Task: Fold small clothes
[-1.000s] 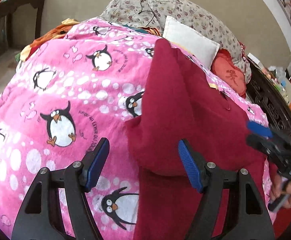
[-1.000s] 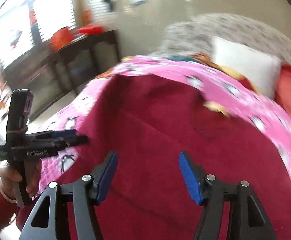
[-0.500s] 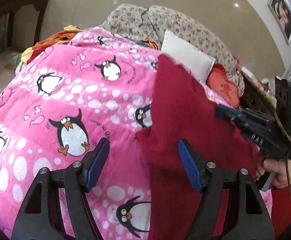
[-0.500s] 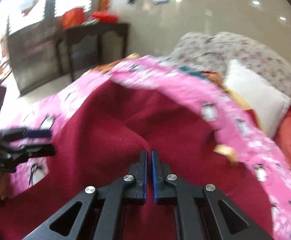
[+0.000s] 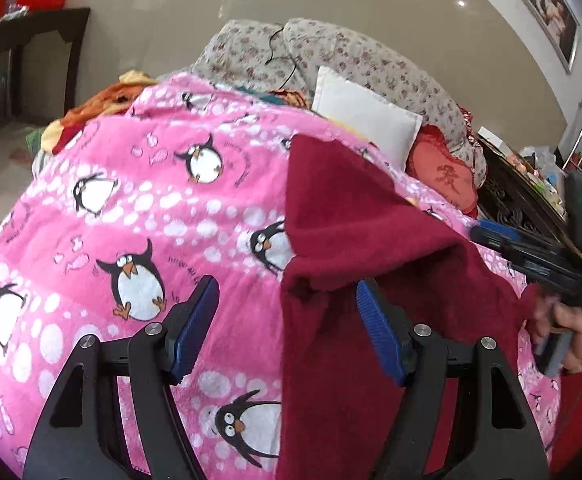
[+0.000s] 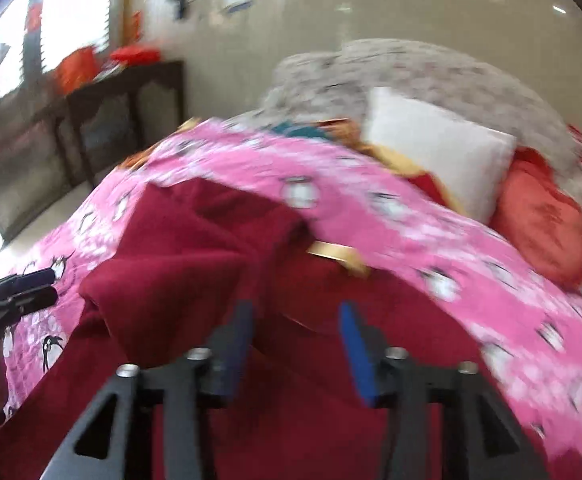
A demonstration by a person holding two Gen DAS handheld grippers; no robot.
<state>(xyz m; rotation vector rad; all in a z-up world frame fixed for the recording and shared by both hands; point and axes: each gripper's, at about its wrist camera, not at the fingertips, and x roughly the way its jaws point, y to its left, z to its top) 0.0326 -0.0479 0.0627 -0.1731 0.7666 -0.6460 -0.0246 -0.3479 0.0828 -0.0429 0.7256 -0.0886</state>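
Note:
A dark red fleece garment [image 5: 371,240] lies on the pink penguin blanket [image 5: 131,208], its left part folded over into a thick flap [image 6: 191,248]. A tan label [image 6: 339,256] shows at the fold's edge. My left gripper [image 5: 287,320] hangs open above the garment's left edge, its right finger over the red cloth, its left over the blanket. My right gripper [image 6: 297,340] hovers over the garment's middle; its jaws are opening and the pads press on nothing. A hand holds it at the garment's right side [image 5: 531,252]. The left gripper's tips [image 6: 23,292] show at the far left.
At the bed's head lie a white pillow [image 5: 363,120], a red cushion [image 5: 443,172] and floral bedding [image 5: 331,52]. A dark side table [image 5: 23,48] stands at the left and dark carved furniture [image 5: 511,208] at the right. Orange cloth [image 5: 107,100] is bunched beyond the blanket.
The right gripper went from open to shut on the red cloth, then swung across; now its jaws stand apart again. The left gripper rose a little and stayed open.

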